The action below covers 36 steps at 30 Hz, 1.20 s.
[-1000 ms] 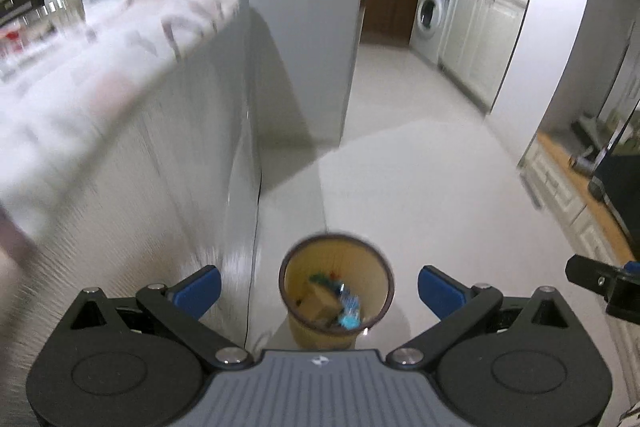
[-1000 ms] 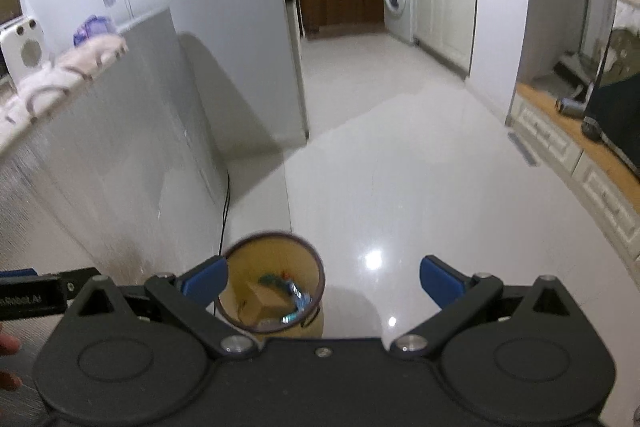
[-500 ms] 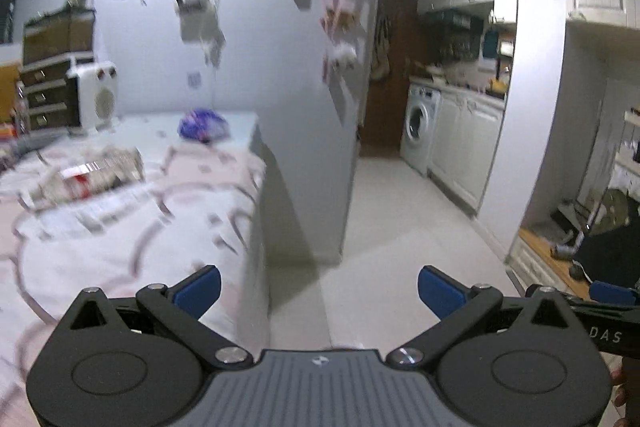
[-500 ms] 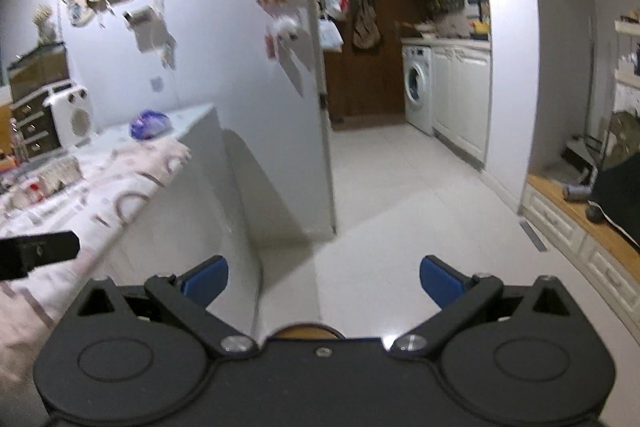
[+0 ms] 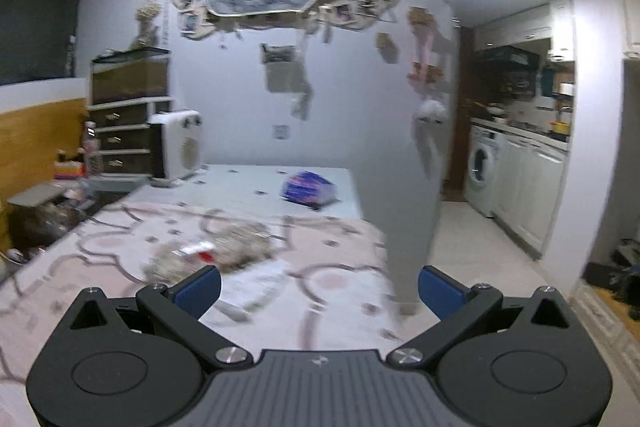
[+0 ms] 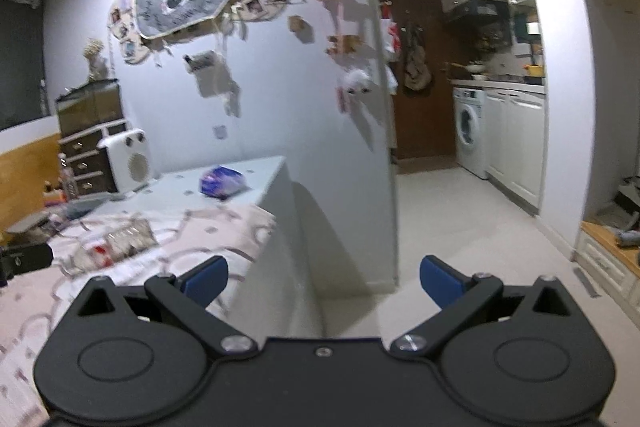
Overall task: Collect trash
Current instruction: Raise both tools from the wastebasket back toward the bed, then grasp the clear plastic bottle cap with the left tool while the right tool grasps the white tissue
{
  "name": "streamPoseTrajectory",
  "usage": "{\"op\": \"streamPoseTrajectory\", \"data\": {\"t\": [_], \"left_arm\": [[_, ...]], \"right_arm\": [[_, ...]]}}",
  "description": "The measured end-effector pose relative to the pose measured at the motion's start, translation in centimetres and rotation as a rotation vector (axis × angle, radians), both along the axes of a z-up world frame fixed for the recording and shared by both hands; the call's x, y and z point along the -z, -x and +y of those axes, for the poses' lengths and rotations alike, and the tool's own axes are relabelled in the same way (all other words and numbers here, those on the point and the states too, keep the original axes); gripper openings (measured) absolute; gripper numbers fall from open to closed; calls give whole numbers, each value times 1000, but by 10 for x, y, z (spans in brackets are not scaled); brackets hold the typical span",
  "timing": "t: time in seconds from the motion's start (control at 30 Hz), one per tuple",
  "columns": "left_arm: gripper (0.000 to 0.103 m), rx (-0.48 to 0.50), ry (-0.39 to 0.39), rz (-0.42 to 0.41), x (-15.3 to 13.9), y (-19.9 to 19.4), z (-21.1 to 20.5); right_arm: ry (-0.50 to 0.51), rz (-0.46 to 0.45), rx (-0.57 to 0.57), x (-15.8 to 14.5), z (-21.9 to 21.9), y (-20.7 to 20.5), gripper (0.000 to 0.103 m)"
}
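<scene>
- Left gripper [image 5: 318, 289] gapes empty, aimed at the wrapper [image 5: 208, 253] at 11 o'clock, likely next pickup.
- Right gripper [image 6: 322, 279] also spread, empty, past the table [image 6: 224, 243] edge.

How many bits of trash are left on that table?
2, as far as the blurred views show: a crumpled clear wrapper on the patterned cloth, and a purple packet further back near the wall. More may be hidden.

White heater [image 5: 178, 143] on the table [image 5: 340, 267] – washing machine [image 6: 469, 131] beyond
</scene>
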<state>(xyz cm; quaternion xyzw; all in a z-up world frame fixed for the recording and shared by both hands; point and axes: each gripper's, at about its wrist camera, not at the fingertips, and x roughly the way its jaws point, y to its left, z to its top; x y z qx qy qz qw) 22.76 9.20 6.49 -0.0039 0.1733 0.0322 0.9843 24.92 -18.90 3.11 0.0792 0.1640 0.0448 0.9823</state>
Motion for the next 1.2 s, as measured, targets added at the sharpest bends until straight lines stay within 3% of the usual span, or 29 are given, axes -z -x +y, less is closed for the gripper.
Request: {"op": "streamPoseTrajectory", "data": {"t": [0.17, 0.33, 0.57, 0.77, 1.1, 1.2], "left_arm": [[103, -70, -22, 19, -6, -34, 61], [103, -90, 16, 52, -1, -73, 121], [103, -68, 62, 96, 37, -116, 189], [102, -16, 96, 99, 68, -157, 221], [99, 23, 314, 51, 112, -193, 263], [97, 34, 380, 70, 121, -202, 278]], "right_arm": [[-11, -2, -34, -15, 42, -33, 103], [33, 0, -79, -22, 85, -63, 103], [92, -29, -234, -21, 147, -91, 103], [192, 4, -374, -2, 195, -109, 103], [298, 66, -572, 40, 284, -125, 103], [354, 60, -626, 52, 318, -134, 103]]}}
